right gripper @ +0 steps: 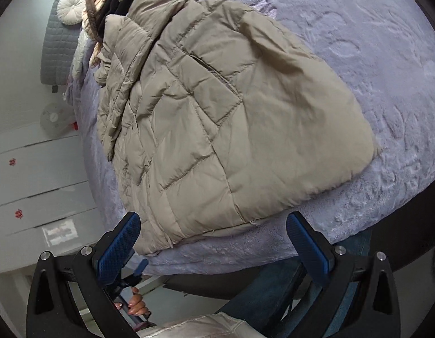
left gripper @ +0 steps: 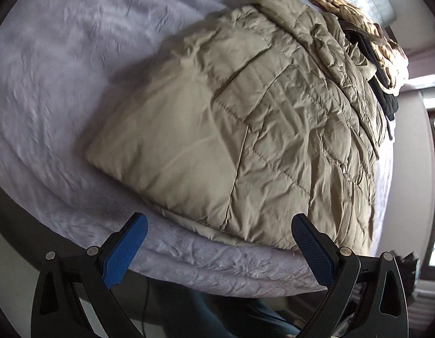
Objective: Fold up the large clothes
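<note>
Blue-padded fingers (left gripper: 127,250) of the left gripper (left gripper: 218,235) stood spread apart with nothing between them, just short of the bed's near edge. The right gripper (right gripper: 213,235) was likewise released, its 2 fingers (right gripper: 117,249) wide and holding nothing. Between and beyond them a beige quilted puffer jacket (left gripper: 245,129) lay folded on the lavender plush bedspread (left gripper: 62,70), its hem near the edge of the bed. Past its far end sat a dark garment (left gripper: 383,90) and a tan striped knit (left gripper: 358,19), touching each other. A hand (right gripper: 138,304) showed below the right gripper.
</note>
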